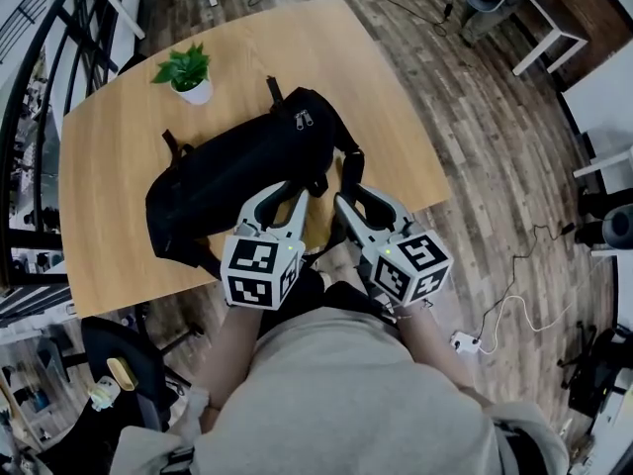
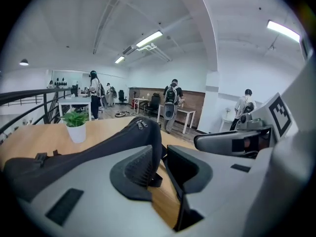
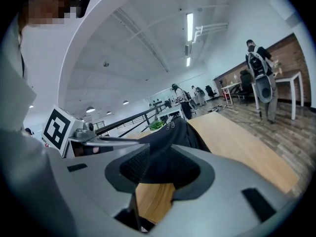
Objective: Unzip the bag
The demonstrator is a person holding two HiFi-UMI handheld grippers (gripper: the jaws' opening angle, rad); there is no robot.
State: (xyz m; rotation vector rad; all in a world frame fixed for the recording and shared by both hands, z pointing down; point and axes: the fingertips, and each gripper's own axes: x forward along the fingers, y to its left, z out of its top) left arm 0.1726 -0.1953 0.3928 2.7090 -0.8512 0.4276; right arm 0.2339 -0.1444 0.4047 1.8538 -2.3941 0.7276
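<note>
Bag [image 1: 227, 171], both ends, only in head view

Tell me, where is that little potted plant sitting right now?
In the head view the potted plant stands at the upper left of the wooden table, just beyond the black bag and apart from it.

On the round-cornered wooden table [image 1: 109, 166], slantwise across its middle, the black fabric bag [image 1: 237, 176]; behind that, toward the far left and apart from it, the small green plant in a white pot [image 1: 188, 72]; on top of the bag's far right end, the paired metal zip pulls [image 1: 304, 120]; at the table's near edge, side by side, the grey left gripper [image 1: 281, 201] at the bag's near side and the grey right gripper [image 1: 353, 198] just right of it, by the black webbing strap [image 1: 348, 161]; all around the table, wood-plank floor [image 1: 495, 117].
</note>
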